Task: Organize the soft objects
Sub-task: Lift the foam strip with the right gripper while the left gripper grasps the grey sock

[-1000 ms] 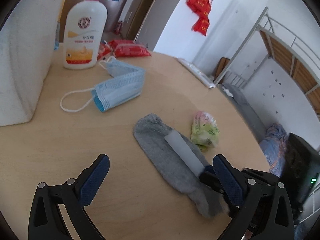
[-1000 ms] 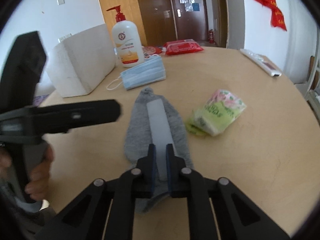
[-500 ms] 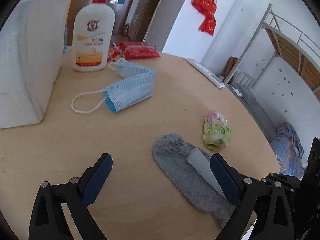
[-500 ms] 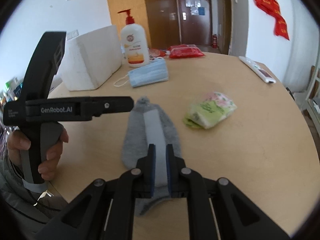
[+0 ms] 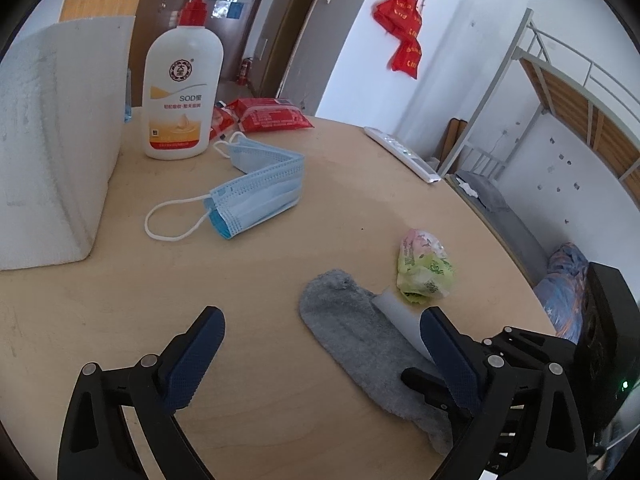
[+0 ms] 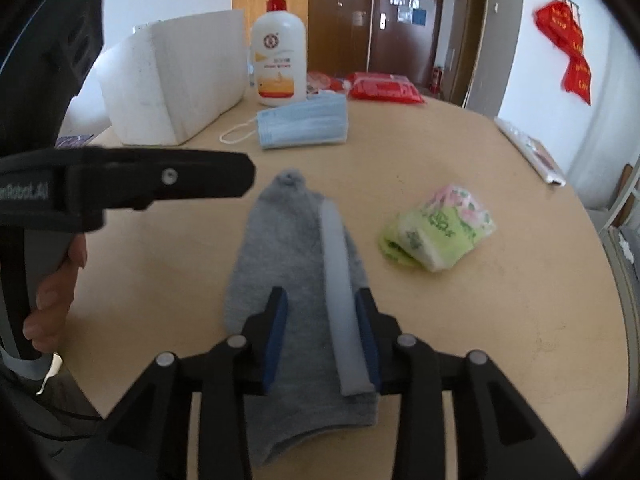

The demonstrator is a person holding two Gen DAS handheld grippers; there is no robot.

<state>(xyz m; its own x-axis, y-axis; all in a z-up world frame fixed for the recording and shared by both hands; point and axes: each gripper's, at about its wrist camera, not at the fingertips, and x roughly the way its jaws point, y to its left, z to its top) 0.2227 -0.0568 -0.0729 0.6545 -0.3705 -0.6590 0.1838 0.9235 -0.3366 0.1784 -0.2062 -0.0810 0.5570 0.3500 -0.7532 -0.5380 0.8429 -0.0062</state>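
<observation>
Right wrist view: my right tool (image 6: 320,328) sits low over the cuff end of the grey knitted sock (image 6: 288,264), jaws opening, pads clear of the fabric on the left side, while the pale flat strip (image 6: 340,292) lying lengthwise on the sock runs right alongside the right pad; can't tell if it touches. Sock lies flat on the round light-wood bench (image 6: 480,320), toe pointing away from me, cuff nearest the bench edge. Just right of the sock, apart from it, a crumpled green-and-pink plastic packet (image 6: 440,232). Farther back, a blue pleated face mask (image 6: 304,124) with white ear loops, then a white pump bottle with red pump head (image 6: 280,64), a white foam block (image 6: 176,76) to its left, and a red flat wrapper pack (image 6: 384,88) at the far edge. My left tool (image 6: 132,188) crosses the left side of this view, held in my left hand (image 6: 52,292). Left wrist view: left tool (image 5: 320,348) is spread wide, nothing between the pads, hovering above bare bench; sock (image 5: 360,344) lies under and beside its right finger. Packet (image 5: 424,268) beyond the sock, mask (image 5: 256,196) mid-bench, bottle (image 5: 180,88) and foam block (image 5: 52,152) far left.
</observation>
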